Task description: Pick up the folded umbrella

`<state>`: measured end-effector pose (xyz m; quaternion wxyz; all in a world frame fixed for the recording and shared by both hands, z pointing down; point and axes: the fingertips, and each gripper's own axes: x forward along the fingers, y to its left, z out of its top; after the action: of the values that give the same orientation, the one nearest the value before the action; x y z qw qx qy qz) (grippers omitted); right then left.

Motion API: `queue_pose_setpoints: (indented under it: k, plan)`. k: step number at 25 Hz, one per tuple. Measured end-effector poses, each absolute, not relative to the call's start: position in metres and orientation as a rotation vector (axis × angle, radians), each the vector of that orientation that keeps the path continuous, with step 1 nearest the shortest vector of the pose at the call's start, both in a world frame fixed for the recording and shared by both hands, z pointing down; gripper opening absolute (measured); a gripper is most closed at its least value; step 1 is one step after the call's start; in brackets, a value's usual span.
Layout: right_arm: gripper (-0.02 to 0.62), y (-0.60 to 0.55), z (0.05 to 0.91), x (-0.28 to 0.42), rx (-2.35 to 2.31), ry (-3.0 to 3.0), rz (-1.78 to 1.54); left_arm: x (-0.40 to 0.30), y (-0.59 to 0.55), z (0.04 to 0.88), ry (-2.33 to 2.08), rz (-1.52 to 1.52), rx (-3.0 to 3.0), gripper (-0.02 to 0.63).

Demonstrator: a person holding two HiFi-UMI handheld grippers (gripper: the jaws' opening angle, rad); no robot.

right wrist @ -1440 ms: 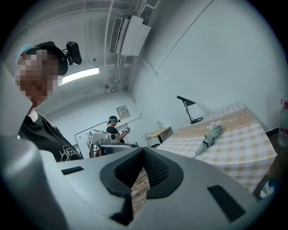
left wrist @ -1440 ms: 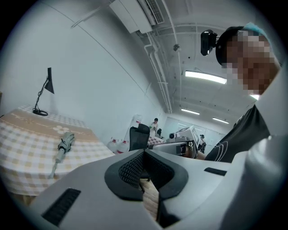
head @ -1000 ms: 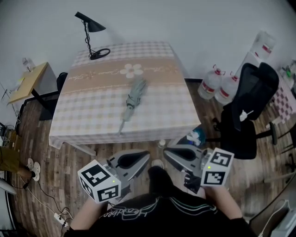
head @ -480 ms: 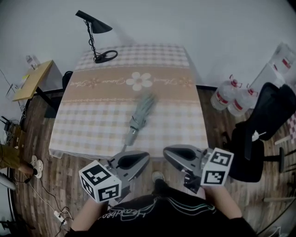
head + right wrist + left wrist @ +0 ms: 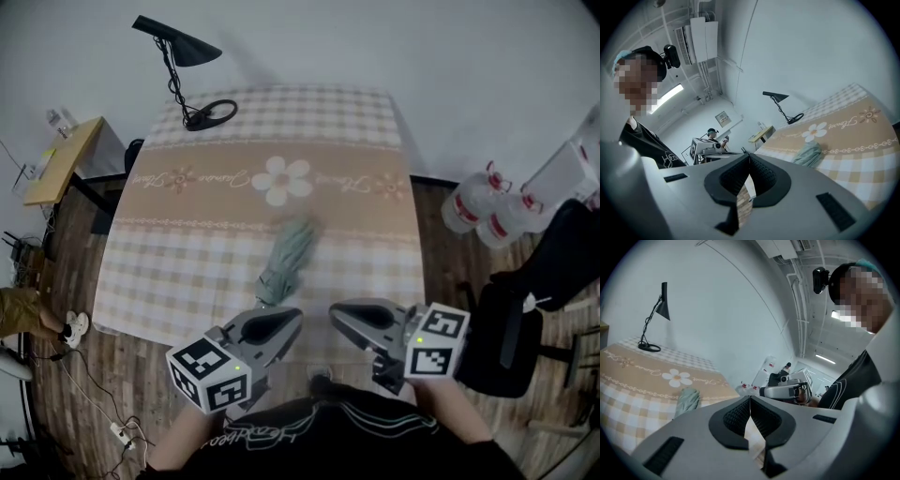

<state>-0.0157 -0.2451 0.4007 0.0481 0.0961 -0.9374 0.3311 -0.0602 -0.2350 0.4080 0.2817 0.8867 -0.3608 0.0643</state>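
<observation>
The folded grey-green umbrella (image 5: 286, 258) lies on the checked tablecloth (image 5: 187, 272), near the table's front edge, handle end toward me. Both grippers hover side by side just off that edge, tips turned inward toward each other. My left gripper (image 5: 296, 315) is shut and empty, right before the umbrella's near end. My right gripper (image 5: 334, 311) is also shut with nothing in it, a little right of the umbrella. The left gripper view shows the umbrella (image 5: 688, 401) at lower left of the closed jaws (image 5: 750, 397). In the right gripper view the umbrella (image 5: 808, 153) lies right of the closed jaws (image 5: 749, 154).
A black desk lamp (image 5: 183, 70) stands at the table's far left corner. A small wooden side table (image 5: 52, 159) is at the left, water bottles (image 5: 487, 211) and a black office chair (image 5: 553, 291) at the right. Cables lie on the wooden floor (image 5: 84, 403).
I have stepped closer to the table: both grippers moved forward and now reach its front edge, with the umbrella right ahead. Both stay shut.
</observation>
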Motion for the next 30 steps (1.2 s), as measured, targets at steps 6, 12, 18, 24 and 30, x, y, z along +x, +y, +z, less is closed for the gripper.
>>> queue_pose_setpoints:
  k: [6, 12, 18, 24, 30]
  plan:
    - [0.012, -0.283, 0.415, -0.021, 0.256, -2.834, 1.053, -0.069, -0.271, 0.427, -1.044, 0.23, 2.325, -0.002]
    - [0.012, -0.302, 0.424, -0.024, 0.214, -2.818, 1.073, -0.093, -0.3, 0.446, -1.222, 0.329, 2.268, 0.006]
    - [0.012, -0.317, 0.434, -0.022, 0.21, -2.798, 1.11, -0.106, -0.318, 0.483, -1.278, 0.473, 2.197, 0.154]
    - [0.012, -0.316, 0.453, -0.024, 0.204, -2.757, 1.147, -0.123, -0.321, 0.527, -1.331, 0.669, 2.118, 0.226]
    - [0.012, -0.31, 0.467, -0.033, 0.209, -2.714, 1.181, -0.134, -0.332, 0.56, -1.336, 0.765, 2.055, 0.296]
